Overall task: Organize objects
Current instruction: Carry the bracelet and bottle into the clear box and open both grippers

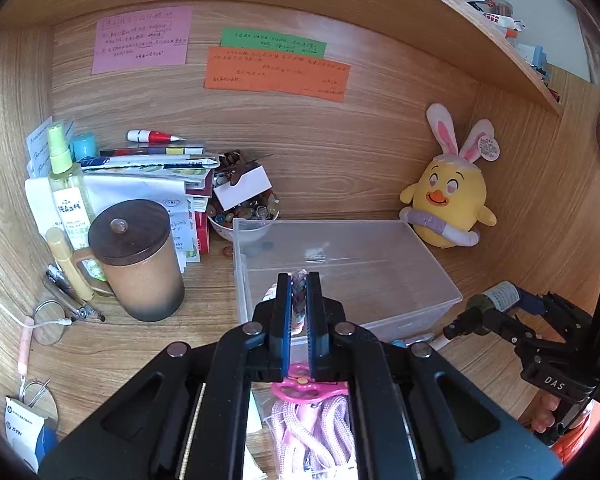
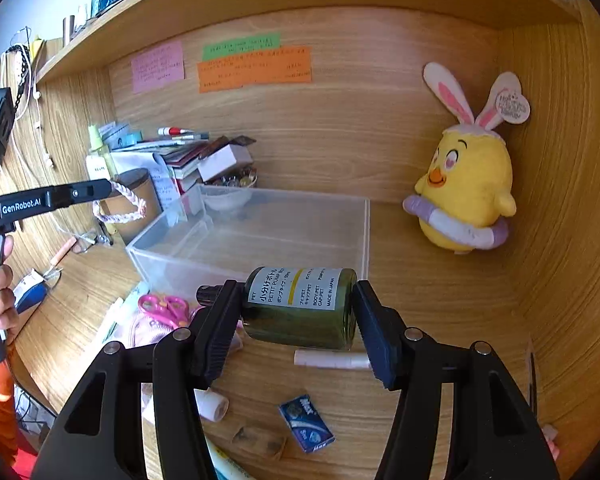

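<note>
Left gripper [image 1: 299, 300] is seen clenched on a braided cord loop [image 1: 299, 285], low centre of the left wrist view, in front of the clear plastic box [image 1: 380, 280]. In the right wrist view the same gripper [image 2: 110, 189] is seen at the left edge, the cord loop [image 2: 120, 208] dangling from its tip above the box's left end, clear of the desk. A hand [image 2: 0, 292] is visible on its handle.

Right gripper [image 2: 298, 320] is seen grasping a dark green pump bottle [image 2: 300, 308] sideways, lower centre of its own view, pads at the bottle's neck end and base. The bottle is held off the desk [image 2: 420, 300], in front of the box's [image 2: 260, 232] near wall. In the left wrist view the right gripper [image 1: 496, 316] with bottle [image 1: 488, 300] is seen at the right edge.

Box interior looks empty. Pink scissors [image 2: 166, 308] and a pink rope bundle [image 1: 312, 432] are seen in front of the box. A blue packet [image 2: 306, 424] and white rolls [image 2: 332, 359] are lying on the desk, bottom of frame. A yellow plush chick [image 2: 466, 196] is standing at right, a lidded mug [image 1: 138, 256] at left.
</note>
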The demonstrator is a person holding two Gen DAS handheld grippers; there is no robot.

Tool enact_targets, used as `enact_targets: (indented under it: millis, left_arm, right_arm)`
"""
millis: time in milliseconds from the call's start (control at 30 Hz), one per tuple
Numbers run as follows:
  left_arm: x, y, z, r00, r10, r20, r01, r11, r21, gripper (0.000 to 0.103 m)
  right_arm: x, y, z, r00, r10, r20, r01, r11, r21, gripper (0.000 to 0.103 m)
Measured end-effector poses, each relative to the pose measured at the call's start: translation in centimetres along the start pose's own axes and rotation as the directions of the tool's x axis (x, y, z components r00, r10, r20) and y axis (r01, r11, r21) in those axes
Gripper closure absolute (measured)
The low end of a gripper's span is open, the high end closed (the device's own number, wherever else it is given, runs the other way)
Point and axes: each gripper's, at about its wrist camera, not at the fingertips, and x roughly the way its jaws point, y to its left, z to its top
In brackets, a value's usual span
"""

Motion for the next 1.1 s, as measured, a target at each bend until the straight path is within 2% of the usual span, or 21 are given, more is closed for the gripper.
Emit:
enact_targets:
  millis: [267,500,700,933,1100]
  left_arm:
    - [3.4,-0.6,0.7,0.999,0.023,-0.048,-0.022,0.999,0.026,0.098]
    - [6.9,-0.9,0.4,0.992,0.032,-0.124,-0.027,0.999,0.042,0.098]
    - [9.6,-1.2,-0.3,0.982,0.027,-0.184,-0.02,0.999,0.045,0.098]
    - [11.1,-1.4,-1.0,0.974,0.029,-0.223,-0.014,0.997,0.071,0.098]
    - [11.3,-0.9,-1.1,0.971,0.013,-0.24,0.0,0.999,0.053,0.097]
  right_arm:
    - [4.1,-0.5,2.9,1.0,-0.005,-0.028,0.005,1.0,-0.03,0.049]
    - [8.8,-0.5,3.2,0.992,0.022,-0.127,-0.03,0.998,-0.06,0.049]
    - [12.3,-0.2,2.9,0.975,0.046,-0.218,-0.067,0.994,-0.09,0.049]
    - [14.4,0.5,2.6,0.963,0.064,-0.263,-0.096,0.989,-0.112,0.049]
    - [14.9,0.9,2.8,0.957,0.08,-0.278,-0.115,0.987,-0.112,0.049]
